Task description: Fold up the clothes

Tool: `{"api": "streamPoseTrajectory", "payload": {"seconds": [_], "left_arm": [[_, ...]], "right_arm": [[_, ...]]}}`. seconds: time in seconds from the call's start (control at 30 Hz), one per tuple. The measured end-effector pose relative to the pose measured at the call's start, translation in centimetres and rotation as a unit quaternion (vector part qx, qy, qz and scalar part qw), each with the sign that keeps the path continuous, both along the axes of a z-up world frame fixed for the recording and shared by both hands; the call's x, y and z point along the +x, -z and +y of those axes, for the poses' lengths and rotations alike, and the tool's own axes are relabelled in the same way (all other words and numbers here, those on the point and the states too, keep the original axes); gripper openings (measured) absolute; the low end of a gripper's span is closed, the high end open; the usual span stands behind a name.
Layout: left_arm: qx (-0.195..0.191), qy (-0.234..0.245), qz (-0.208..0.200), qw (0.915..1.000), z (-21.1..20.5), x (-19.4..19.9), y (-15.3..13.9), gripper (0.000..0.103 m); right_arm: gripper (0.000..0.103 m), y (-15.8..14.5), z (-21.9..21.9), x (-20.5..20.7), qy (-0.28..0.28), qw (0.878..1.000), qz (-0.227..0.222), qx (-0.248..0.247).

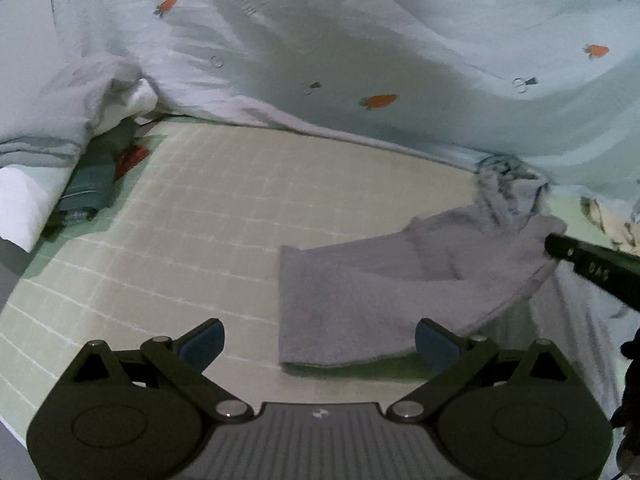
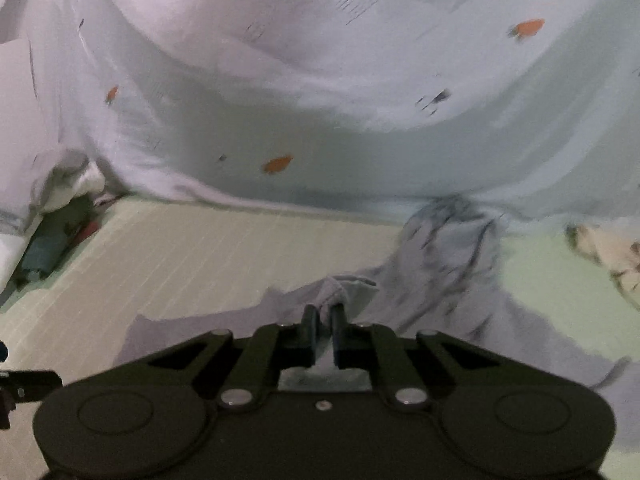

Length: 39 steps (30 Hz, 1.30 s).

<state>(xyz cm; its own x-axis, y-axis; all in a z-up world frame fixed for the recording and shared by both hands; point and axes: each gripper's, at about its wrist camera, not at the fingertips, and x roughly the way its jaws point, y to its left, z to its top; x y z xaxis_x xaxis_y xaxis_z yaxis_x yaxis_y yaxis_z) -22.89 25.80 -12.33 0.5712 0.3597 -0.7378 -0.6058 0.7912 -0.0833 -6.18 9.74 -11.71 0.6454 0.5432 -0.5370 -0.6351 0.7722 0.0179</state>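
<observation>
A grey garment (image 1: 384, 292) lies partly folded on a pale green gridded mat (image 1: 192, 208). My left gripper (image 1: 320, 342) is open and empty, its blue pads just in front of the garment's near left corner. My right gripper (image 2: 324, 320) is shut on a bunched fold of the grey garment (image 2: 440, 264) and holds that edge raised off the mat. In the left wrist view the right gripper (image 1: 560, 250) shows as a dark finger at the garment's right edge.
A large pale quilt with carrot prints (image 1: 360, 40) is heaped along the back of the mat. A folded dark teal cloth (image 1: 88, 188) lies at the left under the quilt's edge. A patterned cream cloth (image 1: 608, 220) lies at the far right.
</observation>
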Motion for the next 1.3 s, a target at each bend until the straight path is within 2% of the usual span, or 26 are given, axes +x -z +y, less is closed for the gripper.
{"api": "streamPoseTrajectory", "payload": {"seconds": [0.17,0.43,0.6,0.77,1.0,1.2,1.3], "left_arm": [[0.002,-0.010,-0.004,0.9999,-3.0,2.1,0.0,0.101],[-0.001,-0.042,0.012,0.9990,-5.5,5.3,0.8,0.101],[0.007,-0.057,0.023,0.9981,-5.4,7.3,0.9,0.101],[-0.005,-0.071,0.047,0.9963,-4.1,9.7,1.4,0.101],[0.012,-0.041,0.058,0.9974,-3.8,13.1,1.1,0.101],[0.031,-0.023,0.066,0.9970,-4.1,14.2,1.1,0.101],[0.029,-0.027,0.069,0.9968,-4.1,14.1,1.4,0.101]], "right_arm": [[0.008,-0.9,-4.5,3.5,0.033,0.999,-0.005,0.019],[0.008,-1.0,-12.5,8.1,0.061,0.997,-0.021,0.047],[0.008,-1.1,-15.9,11.9,0.100,0.991,-0.019,0.084],[0.008,-2.1,-18.5,14.6,0.132,0.985,-0.035,0.109],[0.008,-3.1,-23.2,16.2,0.226,0.965,-0.075,0.106],[0.008,-2.3,-28.2,17.1,0.314,0.941,-0.077,0.103],[0.008,-1.4,-30.0,17.3,0.340,0.933,-0.071,0.092]]}}
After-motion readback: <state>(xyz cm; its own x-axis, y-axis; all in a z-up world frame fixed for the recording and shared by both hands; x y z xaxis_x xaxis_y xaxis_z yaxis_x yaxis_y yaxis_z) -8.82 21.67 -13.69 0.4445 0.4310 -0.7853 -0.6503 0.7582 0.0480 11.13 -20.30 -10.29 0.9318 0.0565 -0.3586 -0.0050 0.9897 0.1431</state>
